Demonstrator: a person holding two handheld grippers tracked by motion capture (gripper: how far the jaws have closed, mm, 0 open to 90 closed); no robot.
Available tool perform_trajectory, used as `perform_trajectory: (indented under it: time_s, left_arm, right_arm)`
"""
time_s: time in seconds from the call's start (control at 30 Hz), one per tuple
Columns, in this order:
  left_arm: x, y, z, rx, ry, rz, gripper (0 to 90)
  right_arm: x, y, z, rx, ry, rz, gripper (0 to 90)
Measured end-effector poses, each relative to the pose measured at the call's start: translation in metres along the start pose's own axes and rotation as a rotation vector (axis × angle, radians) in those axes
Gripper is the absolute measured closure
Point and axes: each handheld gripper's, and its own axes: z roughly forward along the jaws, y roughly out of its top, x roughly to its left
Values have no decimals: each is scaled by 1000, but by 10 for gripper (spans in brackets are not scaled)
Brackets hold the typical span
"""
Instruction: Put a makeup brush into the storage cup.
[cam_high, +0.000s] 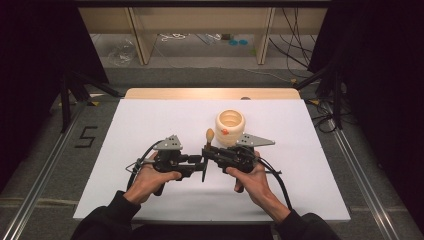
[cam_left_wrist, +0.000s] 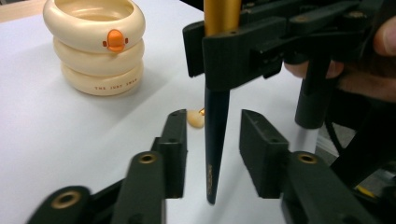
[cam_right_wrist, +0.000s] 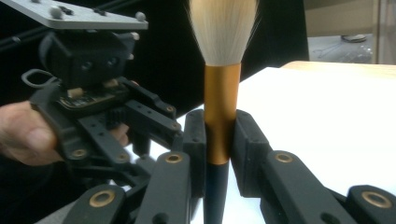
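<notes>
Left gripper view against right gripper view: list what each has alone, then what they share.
Left gripper view alone: the cream ringed holder with its orange duck mark, and the brush's dark pointed handle end between the open left gripper fingers, untouched.
Right gripper view alone: the brush's pale bristles.
Shared: the brush's gold band, clamped by the right gripper, and the white table.

The makeup brush (cam_right_wrist: 218, 93) stands upright, pale bristles on top, gold ferrule, dark tapered handle below.

A cream holder (cam_high: 230, 127) of three stacked rings with a small orange duck on its side stands upright on the white table (cam_high: 150, 130), right of centre toward the far edge. A small cream piece (cam_left_wrist: 195, 118) lies on the white surface nearby.
</notes>
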Motion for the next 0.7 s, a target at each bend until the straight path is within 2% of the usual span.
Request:
perform_trajectory:
  time_s: [0.03, 0.07, 0.13, 0.17, 0.2, 0.23, 0.3, 0.37, 0.4, 0.43, 0.47, 0.5, 0.63, 0.67, 0.7]
  left_arm:
    - [-1, -1, -1, 4, 6, 9, 595]
    - [-2, -3, -2, 9, 26, 19, 579]
    - [-3, -6, -4, 21, 35, 28, 535]
    - [-3, -8, -5, 20, 44, 26, 514]
    - [-3, -11, -6, 22, 41, 30, 495]
    - [-3, -13, -8, 28, 55, 39, 457]
    - [-1, -18, -11, 31, 64, 44, 446]
    - [0, -24, -16, 33, 85, 39, 419]
    - [1, -26, -18, 45, 90, 42, 407]
    - [1, -29, -20, 39, 106, 44, 397]
    - [1, -31, -21, 41, 111, 35, 389]
    - [2, -33, -24, 45, 113, 46, 382]
    - [1, -39, -30, 45, 140, 45, 364]
    - [1, -41, -31, 41, 160, 43, 355]
    - [1, -43, -32, 45, 169, 53, 344]
  right_arm:
    - [0, 0, -1, 9, -2, 3, 776]
    - [0, 1, -1, 15, -10, -8, 776]
    - [-1, 2, -2, 10, -21, -42, 776]
    - [1, 3, -3, 25, -28, -39, 776]
    - [0, 3, -3, 29, -30, -51, 776]
    - [0, 4, -3, 23, -42, -77, 776]
    - [1, 4, -4, 41, -37, -61, 776]
    - [0, 4, -4, 27, -42, -70, 776]
    - [-1, 5, -5, 51, -52, -82, 776]
    - [-2, 6, -6, 44, -57, -98, 776]
    - [-2, 6, -5, 39, -59, -101, 776]
    - [-2, 6, -6, 36, -61, -103, 776]
    - [-3, 8, -7, 38, -74, -120, 776]
    - [-4, 8, -7, 33, -73, -122, 775]
    - [-3, 9, -8, 45, -70, -103, 776]
